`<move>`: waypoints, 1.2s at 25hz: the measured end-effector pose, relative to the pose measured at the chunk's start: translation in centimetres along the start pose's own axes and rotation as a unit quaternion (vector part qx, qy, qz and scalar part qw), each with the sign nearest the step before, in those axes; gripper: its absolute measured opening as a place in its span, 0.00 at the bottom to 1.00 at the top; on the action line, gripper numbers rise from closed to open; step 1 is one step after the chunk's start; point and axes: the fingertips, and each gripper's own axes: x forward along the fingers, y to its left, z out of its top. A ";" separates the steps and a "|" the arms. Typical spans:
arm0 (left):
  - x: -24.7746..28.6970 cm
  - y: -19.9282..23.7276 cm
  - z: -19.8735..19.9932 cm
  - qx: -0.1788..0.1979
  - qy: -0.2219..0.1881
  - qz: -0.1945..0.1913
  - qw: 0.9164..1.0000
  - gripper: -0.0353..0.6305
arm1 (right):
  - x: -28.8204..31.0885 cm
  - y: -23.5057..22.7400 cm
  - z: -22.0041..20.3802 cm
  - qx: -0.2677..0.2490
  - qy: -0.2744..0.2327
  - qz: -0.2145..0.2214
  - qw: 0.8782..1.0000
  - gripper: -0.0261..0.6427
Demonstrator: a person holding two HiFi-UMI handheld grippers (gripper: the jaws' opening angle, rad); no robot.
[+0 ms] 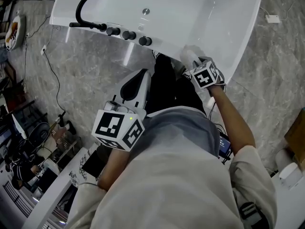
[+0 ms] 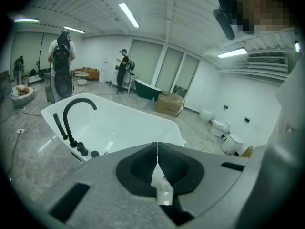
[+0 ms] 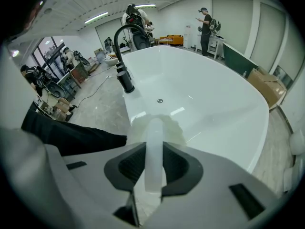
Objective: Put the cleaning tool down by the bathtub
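Head view, from the left: a grey marbled floor (image 1: 81,66) runs under a white bathtub (image 1: 224,18). A black arched faucet (image 1: 88,4) and a row of black knobs (image 1: 128,35) stand on the tub's left rim. Below them the left gripper (image 1: 140,75) points up toward the tub's near edge, well apart from the task's thing. The left gripper view shows its fingers (image 2: 138,163) brought together, tips touching, with nothing between them.

Further right in the head view, past the person's dark trousers (image 1: 167,87), the right gripper (image 1: 195,66) tilts steeply down at the tub's near rim. The cleaning tool (image 1: 187,55) pokes out beyond its tip as a pale, translucent shape at the tub's edge.

In the right gripper view, the tool's white handle runs straight up the middle between the two fingers (image 3: 178,166). The dark pads press it from either side, so the fingers are clamped on the handle. The tool's pale head lies past the fingertips, against the tub's near rim, with the drain (image 3: 159,100) further on and the faucet up to the left. Whether the head touches the rim cannot be told.
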 end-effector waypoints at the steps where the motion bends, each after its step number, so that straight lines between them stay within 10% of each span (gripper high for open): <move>1: 0.0 0.0 0.0 -0.001 0.000 0.000 1.000 0.07 | -0.1 0.0 0.0 0.001 0.001 -0.002 1.000 0.15; 30: -1.0 0.6 0.0 -0.011 -0.016 -0.004 1.000 0.07 | -1.2 0.1 -0.1 0.036 -0.001 -0.014 0.999 0.20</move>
